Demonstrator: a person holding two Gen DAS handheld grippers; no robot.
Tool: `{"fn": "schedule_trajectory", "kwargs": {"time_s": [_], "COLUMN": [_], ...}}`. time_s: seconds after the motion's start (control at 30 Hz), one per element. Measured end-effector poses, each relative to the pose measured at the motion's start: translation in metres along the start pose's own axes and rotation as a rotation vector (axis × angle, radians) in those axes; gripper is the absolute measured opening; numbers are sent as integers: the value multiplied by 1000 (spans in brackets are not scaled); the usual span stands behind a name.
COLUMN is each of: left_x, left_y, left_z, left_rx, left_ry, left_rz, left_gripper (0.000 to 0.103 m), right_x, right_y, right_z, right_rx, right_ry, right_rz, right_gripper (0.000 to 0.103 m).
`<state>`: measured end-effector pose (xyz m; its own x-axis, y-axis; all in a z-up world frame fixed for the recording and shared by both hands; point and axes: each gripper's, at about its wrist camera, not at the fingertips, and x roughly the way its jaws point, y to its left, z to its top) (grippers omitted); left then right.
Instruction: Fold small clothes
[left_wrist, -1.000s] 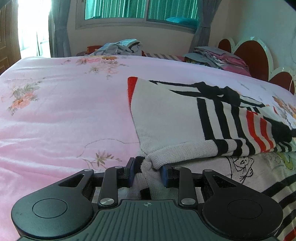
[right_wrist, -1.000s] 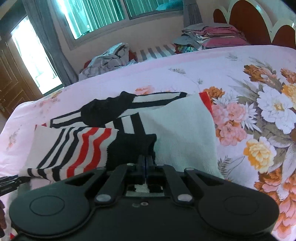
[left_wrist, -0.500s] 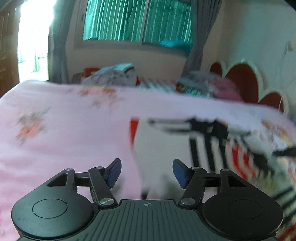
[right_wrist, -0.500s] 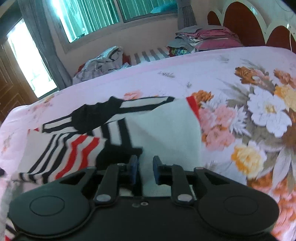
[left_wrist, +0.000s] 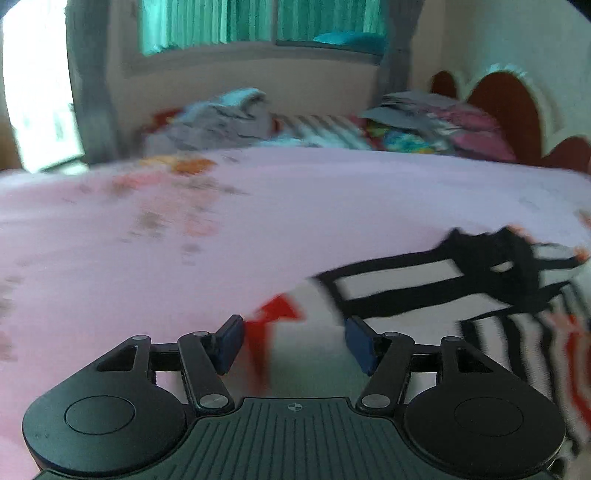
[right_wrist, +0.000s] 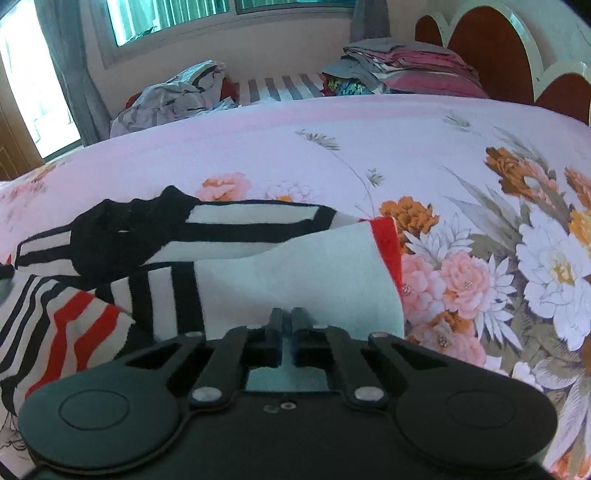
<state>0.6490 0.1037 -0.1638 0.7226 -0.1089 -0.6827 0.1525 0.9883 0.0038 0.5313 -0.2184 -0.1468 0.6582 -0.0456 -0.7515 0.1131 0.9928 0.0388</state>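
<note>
A knit garment (right_wrist: 295, 273) in white with black and red stripes lies folded on the pink floral bedsheet (right_wrist: 369, 147). My right gripper (right_wrist: 288, 317) hovers over its plain white panel. Its jaws are opening and stand a narrow gap apart, with nothing pinched between them. In the blurred left wrist view my left gripper (left_wrist: 293, 328) is wide open. The garment's (left_wrist: 406, 280) red-edged corner (left_wrist: 273, 314) lies just ahead, between the fingers, and the pads do not press on it.
A crumpled heap of clothes (right_wrist: 173, 96) lies beyond the far edge of the bed. A folded stack (right_wrist: 406, 66) sits beside the scalloped red headboard (right_wrist: 491, 48). Bare pink sheet (left_wrist: 147, 258) stretches left of the garment.
The left gripper let go of the garment's bunched edge, opened wide and swept over to the red-edged corner. The right gripper released the cloth, parted slightly and shifted right onto the white panel.
</note>
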Motion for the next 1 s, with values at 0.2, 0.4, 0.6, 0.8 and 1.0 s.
{"fn": "schedule_trajectory", "kwargs": {"time_s": [0.2,0.4,0.6,0.8,1.0], "left_x": [-46,-31,-49,-61,-67], "left_y": [-53,-93,-50,-54,-48], "left_z": [-9,-25,-60,-56,-68], "left_rx": [28,60,130,132,121], "left_ry": [-98,6,-17,-12,-7], "left_rz": [-113,-165,-148,-117,-123], "left_gripper": [62,62,62,62,62], "right_x": [-18,0,-11,-35,-29], "right_y": [74,139,63,29,15], "right_z": [2,-9,-24,-20,-39], "right_rx": [-81,-200,-175,-16,58], "right_ry": [-41,25,31,-31,27], "right_rz": [220,274,37,44,111], "right_gripper": [18,17,5,32,21]}}
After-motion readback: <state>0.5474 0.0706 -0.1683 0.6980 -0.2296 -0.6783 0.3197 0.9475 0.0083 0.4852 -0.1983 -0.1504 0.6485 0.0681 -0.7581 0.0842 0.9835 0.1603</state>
